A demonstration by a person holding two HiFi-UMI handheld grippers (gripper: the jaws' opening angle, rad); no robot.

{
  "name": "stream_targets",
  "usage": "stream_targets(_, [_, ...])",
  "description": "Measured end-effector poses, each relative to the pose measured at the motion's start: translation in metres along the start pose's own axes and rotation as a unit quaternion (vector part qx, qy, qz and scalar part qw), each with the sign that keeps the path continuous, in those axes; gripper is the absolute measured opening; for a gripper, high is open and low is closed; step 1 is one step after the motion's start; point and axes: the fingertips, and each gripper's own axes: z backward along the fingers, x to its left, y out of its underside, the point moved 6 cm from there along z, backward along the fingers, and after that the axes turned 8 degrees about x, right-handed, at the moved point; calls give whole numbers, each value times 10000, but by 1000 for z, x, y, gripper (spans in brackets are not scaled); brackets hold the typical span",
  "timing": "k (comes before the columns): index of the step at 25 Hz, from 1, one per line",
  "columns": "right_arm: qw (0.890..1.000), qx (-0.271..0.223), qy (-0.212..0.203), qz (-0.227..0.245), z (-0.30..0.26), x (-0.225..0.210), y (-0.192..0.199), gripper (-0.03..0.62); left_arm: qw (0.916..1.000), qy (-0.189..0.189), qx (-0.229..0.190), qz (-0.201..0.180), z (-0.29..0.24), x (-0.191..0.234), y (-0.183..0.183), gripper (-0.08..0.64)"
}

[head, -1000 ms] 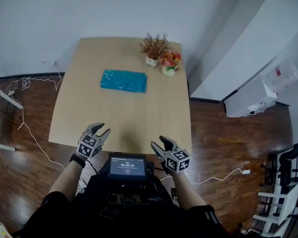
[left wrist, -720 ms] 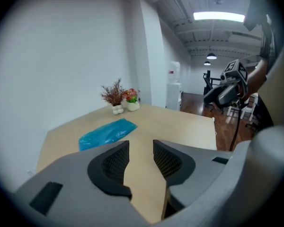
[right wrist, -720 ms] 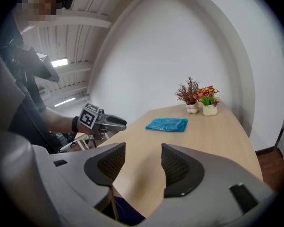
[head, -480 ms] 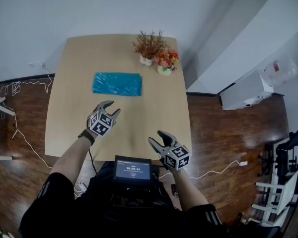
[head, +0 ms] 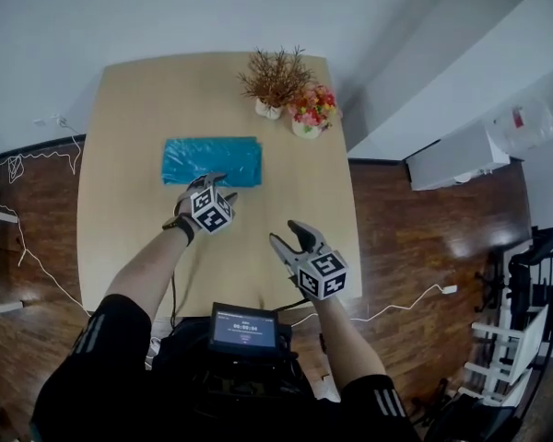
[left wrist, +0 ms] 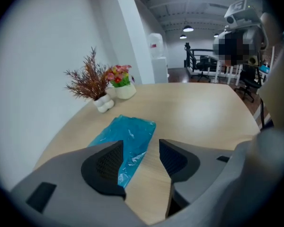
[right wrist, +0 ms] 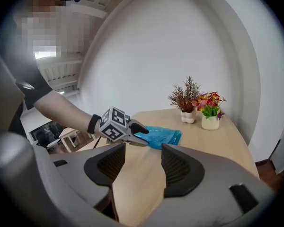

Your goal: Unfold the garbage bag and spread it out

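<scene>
The folded bag (head: 212,161) lies flat on the table (head: 129,109), its near edge showing between the left gripper (head: 217,184) jaws. These have just been opening and stand spread with nothing pinched, likely to take that edge. The right gripper (head: 290,238), jaws spread and empty, hangs well short of the bag; whether the left tips touch it is hidden.

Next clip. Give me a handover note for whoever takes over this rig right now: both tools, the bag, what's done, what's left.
Left tool: open, and its jaws have just been opening. It is poised at the near edge of the garbage bag; a bag corner shows between the jaws, not gripped.
Right tool: open, empty, over bare table, short of the bag.
Bag: blue, folded flat, mid-table, in front of the dried-plant pot and the flower pot.
Done: nothing unfolded yet.
Left: probably grip an edge, unfold the bag, spread it out.
</scene>
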Motion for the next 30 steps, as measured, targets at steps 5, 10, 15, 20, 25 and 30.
stream_targets(5, [9998, 133, 113, -114, -42, -10, -14, 238, 9984, 65, 253, -510, -39, 1, 2, 244])
stream_targets(10, [9991, 275, 128, -288, -67, -10, -16, 238, 9967, 59, 384, -710, -72, -1, 7, 242])
stream_targets(15, [9989, 279, 108, -364, -73, -9, -12, 238, 9988, 393, 297, 71, -81, 7, 13, 132])
stream_targets(20, [9985, 317, 161, -406, -75, -10, -9, 239, 9907, 786, 53, 1109, -70, 23, 13, 0])
stream_targets(25, [9990, 272, 170, -317, -82, -11, -17, 239, 9742, 1145, -607, 1850, -46, 38, 8, 0])
stream_targets(30, [9969, 686, 275, 279, -116, -24, -27, 239, 9401, 1609, -1506, 2599, -17, 51, 10, 0])
